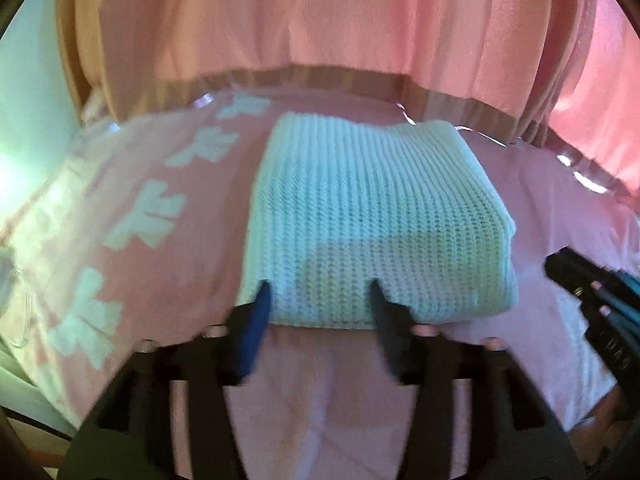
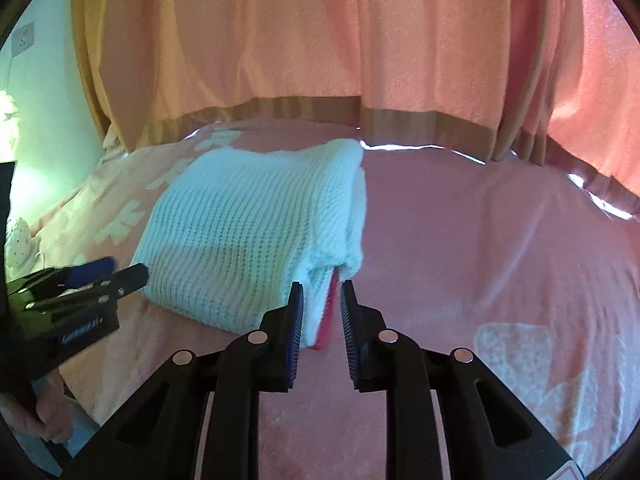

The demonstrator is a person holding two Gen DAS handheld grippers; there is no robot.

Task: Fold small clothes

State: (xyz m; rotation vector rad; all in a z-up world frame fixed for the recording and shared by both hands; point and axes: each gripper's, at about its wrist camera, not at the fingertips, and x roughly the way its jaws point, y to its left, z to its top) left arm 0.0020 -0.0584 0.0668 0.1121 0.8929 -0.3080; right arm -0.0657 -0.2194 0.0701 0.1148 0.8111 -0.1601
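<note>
A folded white knit garment (image 1: 372, 216) lies on the pink bedspread (image 1: 160, 280). My left gripper (image 1: 319, 292) stands open at the garment's near edge, its fingers wide apart with the knit's near left part between them and the pads not pressing it. In the right wrist view the garment (image 2: 248, 224) lies left of centre, and the left gripper (image 2: 116, 270) reaches in at its near left corner. My right gripper (image 2: 322, 292) is slightly open around the near right corner, where a red layer shows under the white. A gap remains beside the right finger.
Peach-pink curtains (image 2: 320, 60) hang close behind the bed's far edge. White bow patterns (image 1: 144, 216) mark the bedspread left of the garment. A pale wall (image 2: 44, 100) and a spotted soft item (image 2: 18, 240) lie to the left. Bare bedspread (image 2: 500, 240) spreads to the right.
</note>
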